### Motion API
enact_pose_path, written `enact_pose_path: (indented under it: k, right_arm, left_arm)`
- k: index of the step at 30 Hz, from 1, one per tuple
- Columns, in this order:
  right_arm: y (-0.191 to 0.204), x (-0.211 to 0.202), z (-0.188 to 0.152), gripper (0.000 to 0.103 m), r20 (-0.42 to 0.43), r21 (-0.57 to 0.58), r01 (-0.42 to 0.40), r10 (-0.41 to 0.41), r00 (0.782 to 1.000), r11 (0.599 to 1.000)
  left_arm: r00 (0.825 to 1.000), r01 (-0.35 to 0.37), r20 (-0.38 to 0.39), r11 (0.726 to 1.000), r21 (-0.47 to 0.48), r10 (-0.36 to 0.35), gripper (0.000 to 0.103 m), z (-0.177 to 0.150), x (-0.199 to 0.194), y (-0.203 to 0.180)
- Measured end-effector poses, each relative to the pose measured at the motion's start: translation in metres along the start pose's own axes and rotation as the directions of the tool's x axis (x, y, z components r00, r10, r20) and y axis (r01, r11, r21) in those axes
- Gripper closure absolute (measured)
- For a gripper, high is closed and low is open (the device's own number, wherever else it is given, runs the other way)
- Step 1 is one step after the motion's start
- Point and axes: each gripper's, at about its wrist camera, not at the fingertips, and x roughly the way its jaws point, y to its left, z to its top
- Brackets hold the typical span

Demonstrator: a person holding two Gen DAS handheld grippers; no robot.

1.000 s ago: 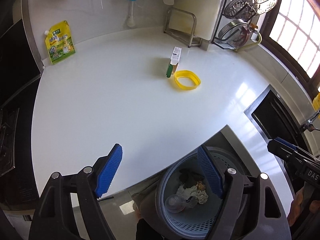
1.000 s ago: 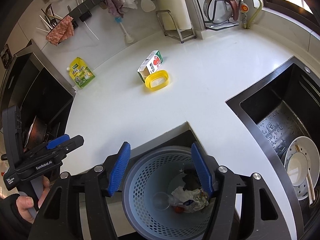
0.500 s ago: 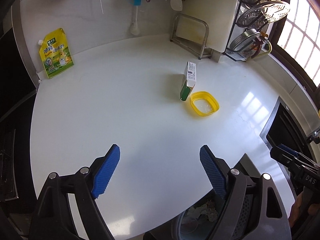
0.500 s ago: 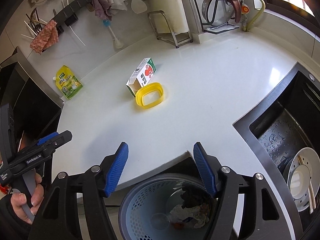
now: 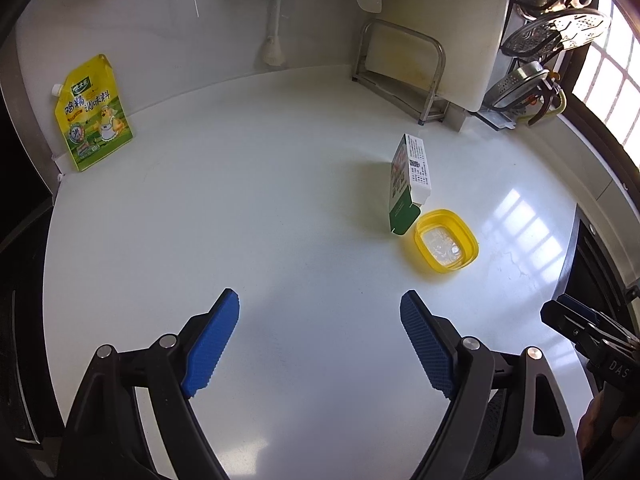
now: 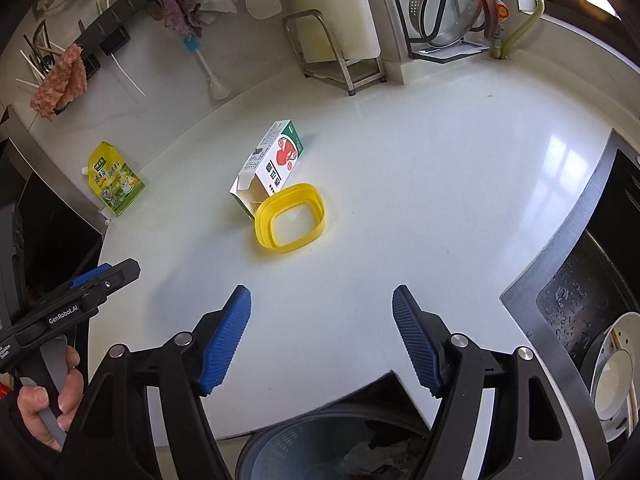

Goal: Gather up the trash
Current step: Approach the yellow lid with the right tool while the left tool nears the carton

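Note:
An opened green and white carton (image 5: 409,184) lies on the white counter (image 5: 248,220), with a yellow plastic tub (image 5: 446,245) touching its open end. Both show in the right wrist view too: the carton (image 6: 272,166) and the tub (image 6: 290,218). A yellow seasoning pouch (image 5: 92,114) leans on the wall at the far left, also in the right view (image 6: 116,184). My left gripper (image 5: 320,308) is open and empty above the counter. My right gripper (image 6: 322,304) is open and empty. The grey trash basket (image 6: 320,448) sits below the counter edge.
A black sink (image 6: 592,300) with a white bowl (image 6: 612,384) is on the right. A cutting board in a metal stand (image 5: 420,68) and a dish rack (image 6: 452,12) stand at the back. A stove (image 6: 52,220) borders the left edge.
Both grippers have moved forward from over the trash basket to above the counter, toward the carton and tub. The basket has slid out of the left view.

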Motion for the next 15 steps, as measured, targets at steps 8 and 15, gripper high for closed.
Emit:
enact_pose_path:
  k: [8, 15]
  right_arm:
    - [0.010, 0.026, 0.013, 0.033, -0.009, -0.022, 0.005, -0.005, 1.000, 1.000]
    - [0.013, 0.041, 0.021, 0.031, -0.006, -0.034, 0.013, -0.013, 1.000, 0.999]
  left_arm:
    - [1.000, -0.014, 0.010, 1.000, -0.022, 0.015, 0.021, 0.014, 0.015, 0.018]
    - [1.000, -0.019, 0.009, 1.000, -0.022, 0.019, 0.021, 0.019, 0.026, 0.026]
